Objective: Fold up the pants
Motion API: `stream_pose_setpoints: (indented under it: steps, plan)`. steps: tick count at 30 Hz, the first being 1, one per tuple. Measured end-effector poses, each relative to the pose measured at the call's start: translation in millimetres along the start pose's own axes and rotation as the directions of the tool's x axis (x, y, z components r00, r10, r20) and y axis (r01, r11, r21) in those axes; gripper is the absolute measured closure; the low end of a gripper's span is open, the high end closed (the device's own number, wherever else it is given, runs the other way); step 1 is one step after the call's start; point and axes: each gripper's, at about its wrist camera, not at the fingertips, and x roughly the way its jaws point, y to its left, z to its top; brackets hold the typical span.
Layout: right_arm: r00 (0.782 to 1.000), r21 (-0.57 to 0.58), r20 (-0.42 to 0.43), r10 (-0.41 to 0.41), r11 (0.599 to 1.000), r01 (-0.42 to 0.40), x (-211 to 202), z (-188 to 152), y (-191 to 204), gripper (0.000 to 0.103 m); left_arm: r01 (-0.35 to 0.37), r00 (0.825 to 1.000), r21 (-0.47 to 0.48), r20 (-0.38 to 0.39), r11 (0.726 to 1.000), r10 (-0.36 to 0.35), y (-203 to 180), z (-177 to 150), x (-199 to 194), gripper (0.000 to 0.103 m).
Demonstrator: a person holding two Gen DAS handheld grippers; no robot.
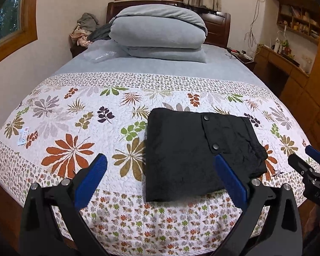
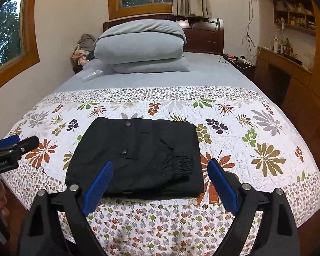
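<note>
Black fabric pants (image 2: 138,157), folded into a rectangle, on the floral quilted bedspread (image 2: 256,132).
Left gripper (image 1: 160,177) and right gripper (image 2: 160,181) both spread apart, empty.

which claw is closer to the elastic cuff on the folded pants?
Right. The right claw is open in front of the pants, its tips straddling the elastic cuff. The left claw is open too, toward the pants' other side.
</note>
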Motion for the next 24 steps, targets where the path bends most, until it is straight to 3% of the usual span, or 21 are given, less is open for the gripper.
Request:
stream_pose_setpoints:
  steps: [24]
  plan:
    - [0.999, 0.002, -0.012, -0.03, 1.0, 0.03, 4.5, -4.8, -1.7, 0.011, -0.017, 1.0, 0.024, 0.0, 1.0, 0.017, -0.9, -11.3, -3.1, 0.003]
